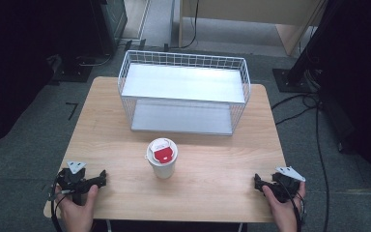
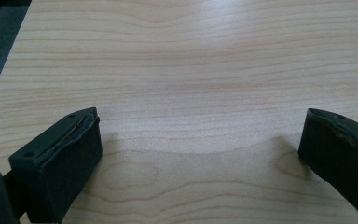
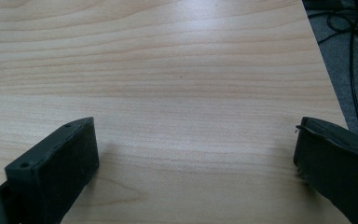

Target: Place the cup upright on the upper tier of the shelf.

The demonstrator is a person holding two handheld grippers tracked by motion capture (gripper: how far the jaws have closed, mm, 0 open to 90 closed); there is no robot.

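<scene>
One cup (image 1: 162, 159) stands on the wooden table (image 1: 212, 179), a little nearer than the middle, upright, white with a white lid that carries a red patch. One wire basket (image 1: 183, 92) sits beyond it at the far side of the table, white, lying so its open side faces the near edge, with two pale flat panels inside, one above the other. The cup is clear of the basket, with a strip of bare wood between them.

Two grippers rest at the near corners, each held by a hand coming in from the near edge. The left gripper (image 1: 99, 178) lies at the near left, well apart from the cup, and the left hand (image 1: 77, 208) wraps its handle. In the left gripper view its jaws stand spread wide over bare wood, nothing between them. The right gripper (image 1: 258, 181) lies at the near right, also well apart from the cup, in the right hand (image 1: 282, 208). In the right gripper view its jaws are likewise spread wide with only wood grain between them, and the table's right edge and grey floor show past them.

Nothing stands between either gripper and the cup. Around the table there is grey floor, with black cables (image 1: 314, 130) trailing on the right and dark stands at the far left and far right.
</scene>
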